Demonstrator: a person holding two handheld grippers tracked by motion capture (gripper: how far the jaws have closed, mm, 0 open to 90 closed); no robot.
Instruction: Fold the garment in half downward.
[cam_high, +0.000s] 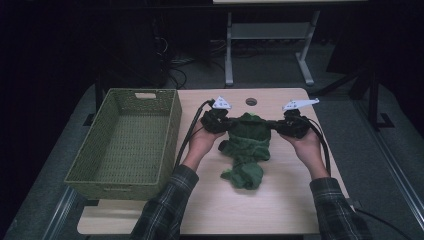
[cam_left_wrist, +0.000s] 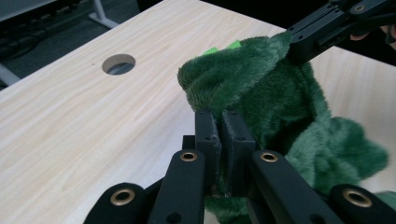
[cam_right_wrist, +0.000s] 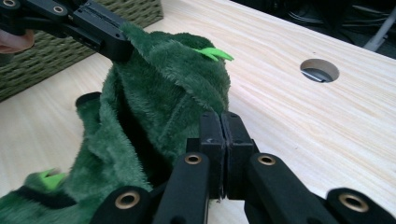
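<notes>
L gripper (cam_high: 223, 121): jaws clamped on left edge of green plush garment (cam_high: 247, 147) | R gripper (cam_high: 278, 125): jaws clamped on its right edge | garment: top held up btwn both grippers, lower part bunched on surface (cam_high: 280, 200) | wicker basket (cam_high: 126, 142): left of garment, apart

Dark green plush garment (cam_high: 247, 145), olive basket (cam_high: 127, 145)

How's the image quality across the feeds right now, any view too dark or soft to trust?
High view: dim, surroundings nearly black, green plush garment reads as a dark mass. Left gripper view: bright, sharp on the left claw. Right gripper view: evenly lit, right claw crisp, wicker basket slightly soft.
</notes>
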